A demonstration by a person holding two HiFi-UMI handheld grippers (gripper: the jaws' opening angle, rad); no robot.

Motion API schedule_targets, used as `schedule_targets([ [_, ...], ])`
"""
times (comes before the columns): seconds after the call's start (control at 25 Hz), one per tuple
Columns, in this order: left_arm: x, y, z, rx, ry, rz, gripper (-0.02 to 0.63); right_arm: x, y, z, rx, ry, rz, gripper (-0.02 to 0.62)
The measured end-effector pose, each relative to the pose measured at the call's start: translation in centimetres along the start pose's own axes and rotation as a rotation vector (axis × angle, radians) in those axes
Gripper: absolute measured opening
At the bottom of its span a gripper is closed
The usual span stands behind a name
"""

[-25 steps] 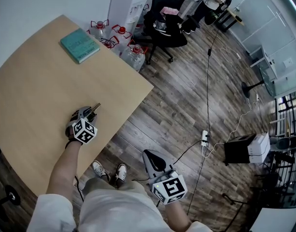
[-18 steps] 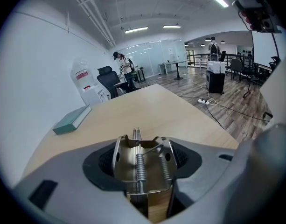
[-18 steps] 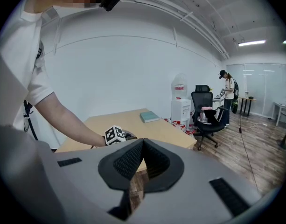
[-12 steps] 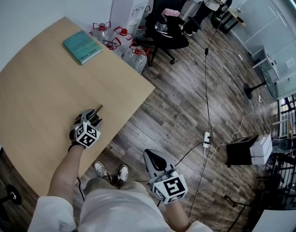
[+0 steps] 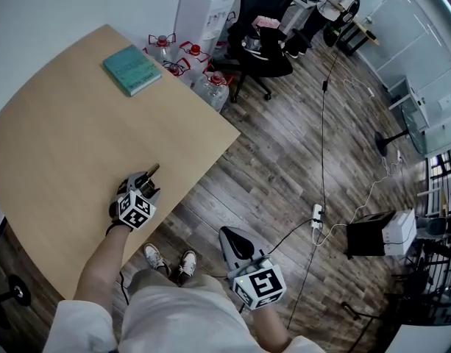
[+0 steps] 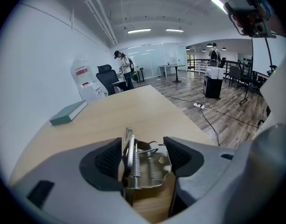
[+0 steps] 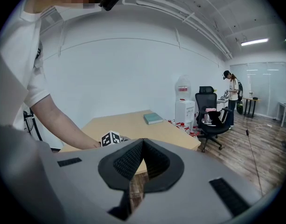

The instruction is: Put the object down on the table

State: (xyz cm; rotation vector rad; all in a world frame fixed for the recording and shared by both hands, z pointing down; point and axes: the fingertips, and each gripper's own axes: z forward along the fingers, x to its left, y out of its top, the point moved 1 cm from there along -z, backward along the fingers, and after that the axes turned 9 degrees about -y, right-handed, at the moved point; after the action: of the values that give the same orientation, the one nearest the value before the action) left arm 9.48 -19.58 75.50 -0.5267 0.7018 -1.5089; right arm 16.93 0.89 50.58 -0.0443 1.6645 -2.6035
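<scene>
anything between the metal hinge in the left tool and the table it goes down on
Nothing visible. The metal hinge sits between the jaws of the left tool, which have just been opening, right over the bare table. The green book lies far off, near the far edge.

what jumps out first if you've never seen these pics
A silvery sprung metal clip sits between the jaws of the left gripper, which have just been opening, near the light wooden table's front edge. A teal book lies at its far edge; the right gripper hangs shut over the floor.
</scene>
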Motion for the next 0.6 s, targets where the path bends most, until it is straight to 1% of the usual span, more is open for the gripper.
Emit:
schedule_targets([
  [0.12,-0.07,-0.11,0.02,0.008,-0.012,-0.010,0.266,0.07,0.02,-0.01,-0.001,0.005,-0.002,-0.003],
  [0.24,-0.11,-0.58,0.18,0.039,-0.017,-0.001,0.279,0.34,0.00,0.06,0.001,0.012,-0.004,-0.003],
  [0.36,-0.05,-0.73,0.23,0.043,-0.022,0.001,0.279,0.48,-0.18,-0.12,0.001,0.016,-0.006,-0.003],
  [0.6,0.81,-0.96,0.57,0.029,-0.047,-0.065,0.307,0.18,-0.22,-0.28,0.006,0.014,-0.009,-0.003],
])
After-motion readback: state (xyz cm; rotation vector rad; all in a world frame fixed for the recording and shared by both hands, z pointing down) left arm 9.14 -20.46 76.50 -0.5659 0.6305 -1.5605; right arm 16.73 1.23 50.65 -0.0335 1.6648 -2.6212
